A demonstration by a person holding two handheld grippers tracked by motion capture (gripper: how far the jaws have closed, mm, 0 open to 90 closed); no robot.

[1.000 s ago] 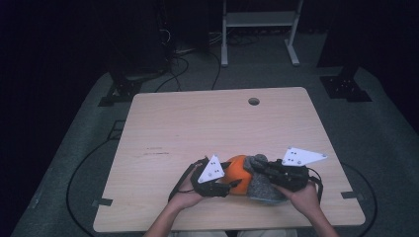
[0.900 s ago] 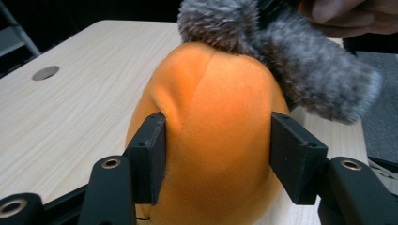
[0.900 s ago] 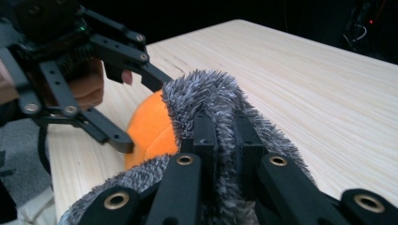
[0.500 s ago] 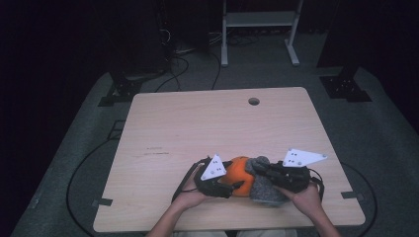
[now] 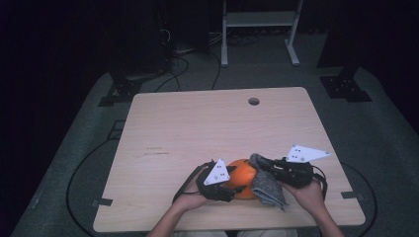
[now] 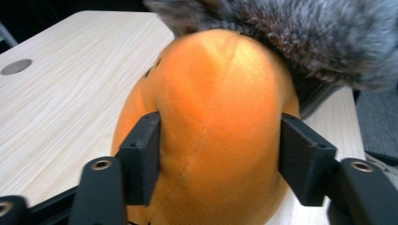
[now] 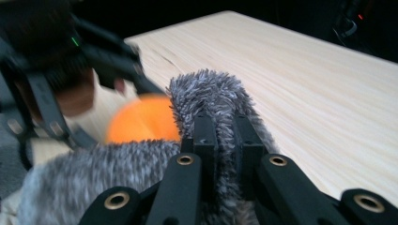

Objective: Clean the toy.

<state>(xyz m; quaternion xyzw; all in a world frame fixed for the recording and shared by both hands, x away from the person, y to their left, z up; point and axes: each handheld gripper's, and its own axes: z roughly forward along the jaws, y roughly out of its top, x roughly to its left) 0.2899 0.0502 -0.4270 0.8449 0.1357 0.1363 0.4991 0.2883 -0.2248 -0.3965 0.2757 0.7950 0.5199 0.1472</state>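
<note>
Two grippers meet at the near edge of the wooden tabletop [image 5: 197, 128]. The left gripper [image 6: 220, 159], its jaws having just been closing, clasps a round orange plush toy [image 6: 216, 117]. The right gripper [image 7: 224, 140] pinches the toy's grey furry fabric [image 7: 206, 93] tightly, just right of the orange body.

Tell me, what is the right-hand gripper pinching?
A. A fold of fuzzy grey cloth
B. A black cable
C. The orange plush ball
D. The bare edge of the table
A: in the right gripper view the right gripper has its jaws closed tight on a fold of the grey cloth, while the orange plush ball sits between the left gripper's pads.
</note>
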